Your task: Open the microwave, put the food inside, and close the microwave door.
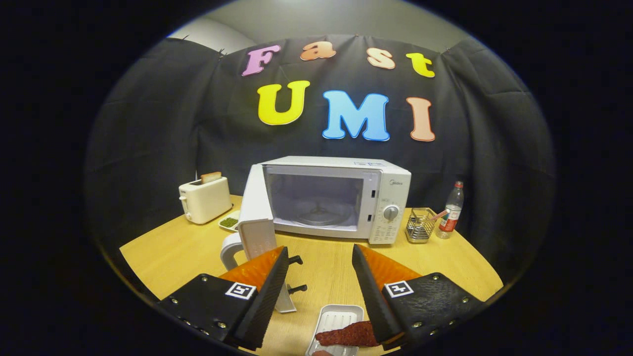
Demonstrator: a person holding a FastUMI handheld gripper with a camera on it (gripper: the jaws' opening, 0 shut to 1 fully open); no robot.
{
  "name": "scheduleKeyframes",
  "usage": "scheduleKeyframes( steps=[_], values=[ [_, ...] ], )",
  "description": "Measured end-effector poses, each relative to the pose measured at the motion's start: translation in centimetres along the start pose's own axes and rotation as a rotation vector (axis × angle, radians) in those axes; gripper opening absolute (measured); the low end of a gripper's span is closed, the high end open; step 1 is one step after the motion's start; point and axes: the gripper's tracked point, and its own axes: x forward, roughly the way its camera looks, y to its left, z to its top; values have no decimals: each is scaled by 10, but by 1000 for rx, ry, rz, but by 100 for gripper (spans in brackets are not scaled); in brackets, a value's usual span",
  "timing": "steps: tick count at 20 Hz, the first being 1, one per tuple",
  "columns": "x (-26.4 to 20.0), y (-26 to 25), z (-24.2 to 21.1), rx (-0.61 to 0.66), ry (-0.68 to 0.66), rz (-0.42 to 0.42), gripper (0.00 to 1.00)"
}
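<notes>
The wooden table (188, 247) carries everything in the booth. The biggest thing on it is the white microwave (390, 190), standing at the far side, beyond the gripper. Its door (256, 212) is swung wide open to the left, edge-on toward the camera, and the cavity behind it shows a round turntable (321, 215) on its floor. A dial and a panel of buttons sit on the microwave's right front.

To the left of the open door stands a white toaster (205, 199) with a slice of bread (211, 176) sticking up from its slot. Just beside the toaster, between it and the door, a small dish (229, 221) holds something green.

To the right of the microwave sits a wire basket (420, 225), and just beside that an upright clear bottle (452, 210) with a red cap and red label.

Nearer, a white stand (232, 249) with black knobs rises from the table behind the left finger.

The gripper (320, 277) hovers over the near part of the table with its jaws spread wide, pinching nothing. Between the fingers, at their base, lies a white ridged tray (336, 316) on the table, and the food (348, 335), a dark reddish strip, lies across it, close against the right finger (376, 291); whether the two touch cannot be told.
</notes>
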Motion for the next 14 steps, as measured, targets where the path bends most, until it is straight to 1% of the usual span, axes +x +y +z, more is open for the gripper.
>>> scheduleKeyframes(
  steps=[7, 11, 14],
  values=[
    [-7, 79, -4, -38, 5, 148, 80],
    [-3, 125, -3, -40, 11, 253, 80],
    [1, 143, 3, -34, 5, 285, 80]
  ],
)
